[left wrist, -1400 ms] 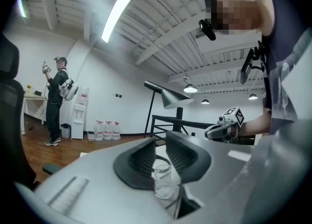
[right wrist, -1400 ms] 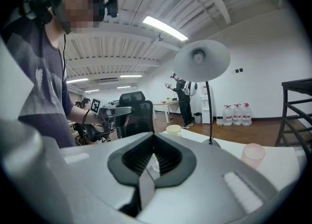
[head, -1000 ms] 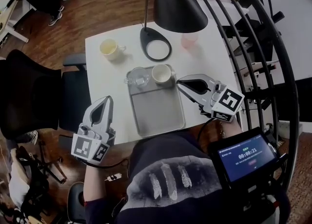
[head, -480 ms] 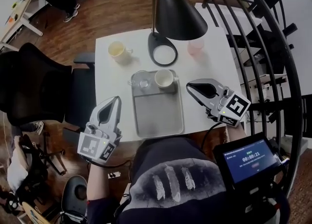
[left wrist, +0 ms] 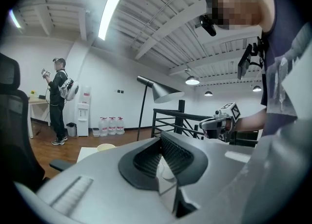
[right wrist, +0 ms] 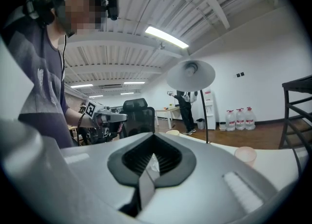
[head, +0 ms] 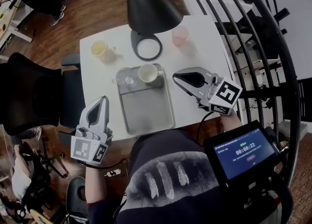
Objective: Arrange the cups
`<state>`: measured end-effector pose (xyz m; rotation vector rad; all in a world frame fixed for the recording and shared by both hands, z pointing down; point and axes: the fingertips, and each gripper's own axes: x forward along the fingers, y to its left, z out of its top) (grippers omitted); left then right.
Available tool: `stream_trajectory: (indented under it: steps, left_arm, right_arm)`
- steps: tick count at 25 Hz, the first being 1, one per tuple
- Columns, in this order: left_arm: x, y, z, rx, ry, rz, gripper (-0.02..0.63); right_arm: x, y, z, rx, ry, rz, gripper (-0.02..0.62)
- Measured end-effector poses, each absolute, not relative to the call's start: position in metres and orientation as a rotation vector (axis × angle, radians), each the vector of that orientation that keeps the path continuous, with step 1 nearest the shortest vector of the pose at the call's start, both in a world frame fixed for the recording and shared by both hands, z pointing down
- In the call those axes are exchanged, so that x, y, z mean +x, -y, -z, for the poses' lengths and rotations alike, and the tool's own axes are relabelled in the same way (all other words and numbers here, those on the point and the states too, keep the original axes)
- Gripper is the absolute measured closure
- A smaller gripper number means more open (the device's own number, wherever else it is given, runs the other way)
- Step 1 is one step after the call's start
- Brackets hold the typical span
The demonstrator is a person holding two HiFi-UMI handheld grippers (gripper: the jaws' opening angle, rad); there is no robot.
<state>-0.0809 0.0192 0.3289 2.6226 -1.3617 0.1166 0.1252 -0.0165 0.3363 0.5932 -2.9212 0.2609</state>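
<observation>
A grey tray (head: pixel 146 116) lies in the middle of the white table (head: pixel 195 116). At its far end stand a clear glass cup (head: pixel 127 77) and a white cup (head: pixel 147 72), side by side. A yellow cup (head: pixel 99 48) (left wrist: pixel 106 146) (right wrist: pixel 171 132) stands at the table's back left, a pink cup (head: pixel 180 35) (right wrist: pixel 245 155) at the back right. My left gripper (head: pixel 103 100) (left wrist: pixel 162 164) hovers at the table's left front edge, shut and empty. To the right of the tray my right gripper (head: pixel 175 76) (right wrist: pixel 148 169) is shut with nothing in it, its tip near the white cup.
A black lamp's shade (head: pixel 151 4) hangs over the back of the table, its round base (head: pixel 146 47) between the yellow and pink cups. A black office chair (head: pixel 34 96) stands left of the table and a black railing (head: pixel 258 47) at the right. A person stands in the background (left wrist: pixel 58 101).
The head view has swung, so the table sits further left in the picture. Both grippers have drifted a little and stay shut and empty. The cups have not moved.
</observation>
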Motion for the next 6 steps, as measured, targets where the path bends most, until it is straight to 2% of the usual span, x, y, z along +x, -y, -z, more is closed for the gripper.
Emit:
stream_trajectory:
  steps: [6]
  left_arm:
    - [-0.0810,-0.0113,-0.3351,2.621,1.361,-0.144,0.591]
  right_arm:
    - [0.1263,0.0275,-0.3416,0.598,2.923,-0.266,0.592]
